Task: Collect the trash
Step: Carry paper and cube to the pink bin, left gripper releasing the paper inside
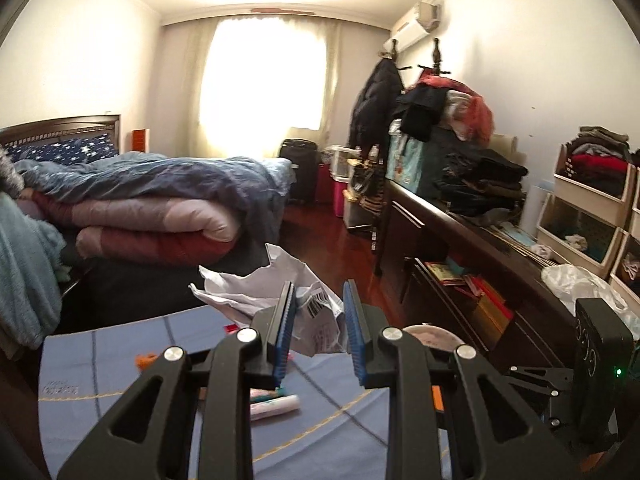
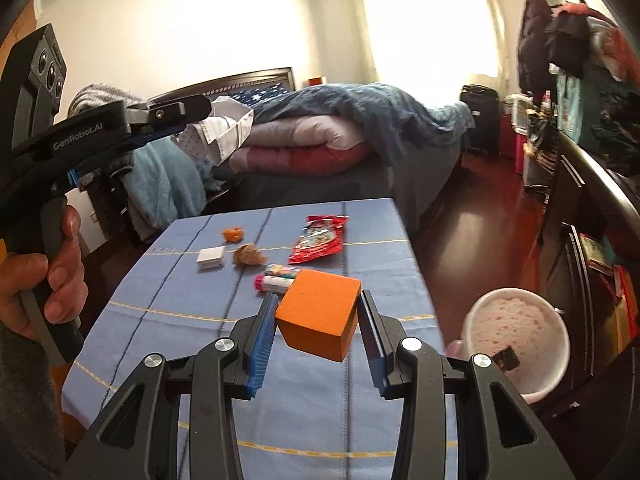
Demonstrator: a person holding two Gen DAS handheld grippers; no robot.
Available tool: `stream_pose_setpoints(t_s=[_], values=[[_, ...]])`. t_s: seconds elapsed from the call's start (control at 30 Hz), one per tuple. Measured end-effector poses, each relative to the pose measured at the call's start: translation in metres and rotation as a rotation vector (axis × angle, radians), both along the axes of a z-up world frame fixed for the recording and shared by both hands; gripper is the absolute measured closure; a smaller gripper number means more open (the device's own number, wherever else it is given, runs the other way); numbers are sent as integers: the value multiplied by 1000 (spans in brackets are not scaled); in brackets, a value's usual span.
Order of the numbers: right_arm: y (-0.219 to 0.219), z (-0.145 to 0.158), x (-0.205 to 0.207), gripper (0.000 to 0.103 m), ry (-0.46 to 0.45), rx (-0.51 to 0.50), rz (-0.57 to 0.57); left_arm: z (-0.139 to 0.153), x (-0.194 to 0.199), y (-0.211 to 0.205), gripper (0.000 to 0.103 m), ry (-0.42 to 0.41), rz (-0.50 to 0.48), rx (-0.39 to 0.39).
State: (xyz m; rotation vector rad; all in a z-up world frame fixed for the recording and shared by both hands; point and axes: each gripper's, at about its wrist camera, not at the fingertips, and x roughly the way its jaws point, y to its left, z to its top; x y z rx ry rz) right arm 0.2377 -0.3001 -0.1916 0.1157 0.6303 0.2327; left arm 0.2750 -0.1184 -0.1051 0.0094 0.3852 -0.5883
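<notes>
I saw the blue table (image 2: 160, 320) filling lower frame, pink bin (image 2: 516, 336) lower right. My left gripper (image 1: 320, 316) was clamped on crumpled paper (image 1: 256, 288), mid-frame. My right gripper (image 2: 318, 312) pinched 1 orange block (image 2: 316, 312), centre. Red wrapper (image 2: 320, 240) lay mid-table.

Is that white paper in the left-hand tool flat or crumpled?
Crumpled. The paper is creased and bunched, pinched between the left gripper's blue pads and held above the table.
</notes>
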Motion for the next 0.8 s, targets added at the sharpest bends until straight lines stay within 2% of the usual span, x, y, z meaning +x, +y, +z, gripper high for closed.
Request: stream_pose_setpoints(t_s=[0.5, 0.63, 0.8], values=[[-100, -8, -8, 62, -5, 24, -233, -9, 19, -114, 77, 15, -198, 28], [-134, -19, -5, 62, 16, 23, -318, -23, 32, -153, 77, 45, -260, 30], [-174, -42, 7, 62, 62, 35, -414, -53, 56, -209, 77, 91, -331, 58]])
